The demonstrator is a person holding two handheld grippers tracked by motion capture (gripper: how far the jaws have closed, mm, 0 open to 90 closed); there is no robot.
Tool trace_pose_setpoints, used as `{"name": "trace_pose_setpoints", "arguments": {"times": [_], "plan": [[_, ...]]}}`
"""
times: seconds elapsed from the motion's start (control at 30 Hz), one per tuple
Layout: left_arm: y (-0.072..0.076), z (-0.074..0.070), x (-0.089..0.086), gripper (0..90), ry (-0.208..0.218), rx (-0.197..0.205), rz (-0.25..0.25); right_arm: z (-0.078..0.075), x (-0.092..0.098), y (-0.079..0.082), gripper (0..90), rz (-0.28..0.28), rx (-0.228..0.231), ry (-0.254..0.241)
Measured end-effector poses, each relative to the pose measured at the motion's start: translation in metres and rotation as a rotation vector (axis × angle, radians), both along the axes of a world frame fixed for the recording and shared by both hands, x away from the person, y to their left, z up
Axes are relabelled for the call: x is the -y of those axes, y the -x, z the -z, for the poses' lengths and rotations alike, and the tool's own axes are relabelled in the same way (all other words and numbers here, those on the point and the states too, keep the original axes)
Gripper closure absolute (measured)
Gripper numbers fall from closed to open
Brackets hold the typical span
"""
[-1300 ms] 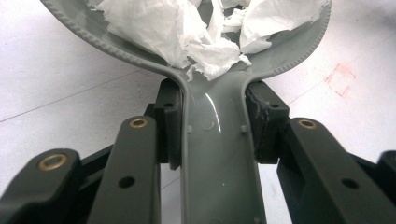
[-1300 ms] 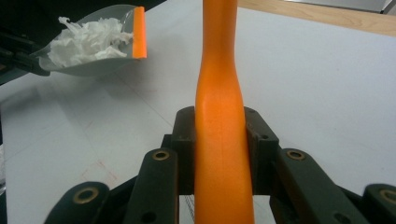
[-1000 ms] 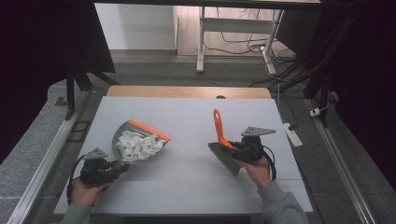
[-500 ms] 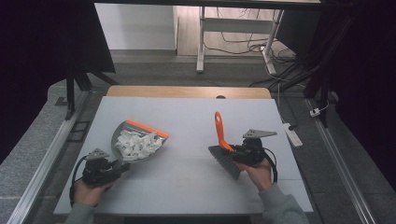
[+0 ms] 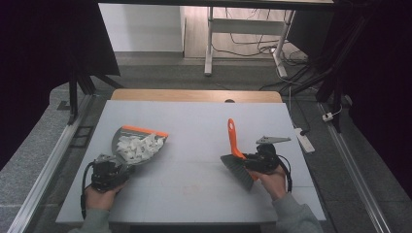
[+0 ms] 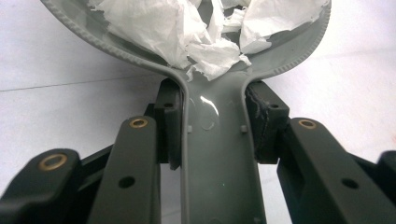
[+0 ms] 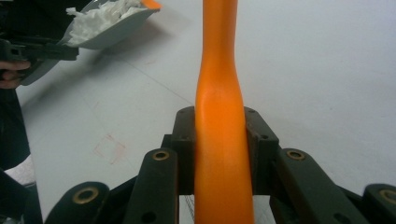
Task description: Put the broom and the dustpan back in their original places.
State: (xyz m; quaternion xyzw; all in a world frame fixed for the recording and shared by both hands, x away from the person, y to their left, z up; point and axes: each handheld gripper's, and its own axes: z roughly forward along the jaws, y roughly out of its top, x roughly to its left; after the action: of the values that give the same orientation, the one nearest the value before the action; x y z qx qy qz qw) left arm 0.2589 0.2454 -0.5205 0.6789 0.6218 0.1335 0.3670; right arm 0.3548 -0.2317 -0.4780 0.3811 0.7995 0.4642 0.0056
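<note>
The dustpan (image 5: 138, 145) sits at the left of the tabletop (image 5: 194, 121), its grey scoop heaped with torn white paper scraps (image 5: 137, 146) and its orange lip pointing away from the person. The left claw (image 5: 108, 172) is clamped on the dustpan's handle: in the left gripper view both pads press the narrow grey neck (image 6: 219, 154) just behind the scoop, with scraps (image 6: 187, 37) piled right up to that neck. Well apart on the right, the brush (image 5: 236, 155) is held by the right claw (image 5: 252, 162), whose jaws are closed tight on the orange handle (image 7: 219, 140); the bristles hang toward the person's side and the handle tip points away. In the right gripper view the dustpan (image 7: 107, 23) looks slightly lifted, casting a shadow on the tabletop. The sweeping looks finished, since no scraps lie loose on the surface, so the step in hand seems to be carrying the full pan off to empty it. To do that well, the pan should be kept level or tipped slightly back toward the handle, moved smoothly without jerks, because the light paper is heaped high and could spill over the lip; the brush should stay clear of it.
</note>
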Motion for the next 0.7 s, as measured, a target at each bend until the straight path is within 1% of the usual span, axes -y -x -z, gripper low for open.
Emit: {"name": "trace_pose_setpoints", "arguments": {"times": [0.17, 0.23, 0.33, 0.43, 0.57, 0.7], "plan": [[-0.008, 0.006, 0.007, 61.5, 0.009, -0.024, -0.035, 0.003, 0.001, -0.003, 70.2, -0.003, -0.024, 0.017], [-0.011, 0.009, 0.008, 61.5, 0.023, -0.031, -0.042, 0.005, 0.001, -0.005, 70.2, -0.001, -0.037, 0.022], [-0.014, 0.011, 0.010, 61.5, 0.014, -0.043, -0.053, 0.008, 0.004, -0.008, 70.2, 0.006, -0.054, 0.029], [-0.015, 0.013, 0.011, 61.4, 0.007, -0.055, -0.068, 0.010, 0.006, -0.014, 70.2, 0.019, -0.083, 0.039], [-0.017, 0.016, 0.013, 61.3, 0.003, -0.075, -0.058, 0.014, 0.010, -0.021, 70.1, 0.038, -0.106, 0.047], [-0.019, 0.017, 0.013, 61.3, -0.002, -0.079, -0.054, 0.016, 0.012, -0.026, 69.7, 0.048, -0.115, 0.067]]}}
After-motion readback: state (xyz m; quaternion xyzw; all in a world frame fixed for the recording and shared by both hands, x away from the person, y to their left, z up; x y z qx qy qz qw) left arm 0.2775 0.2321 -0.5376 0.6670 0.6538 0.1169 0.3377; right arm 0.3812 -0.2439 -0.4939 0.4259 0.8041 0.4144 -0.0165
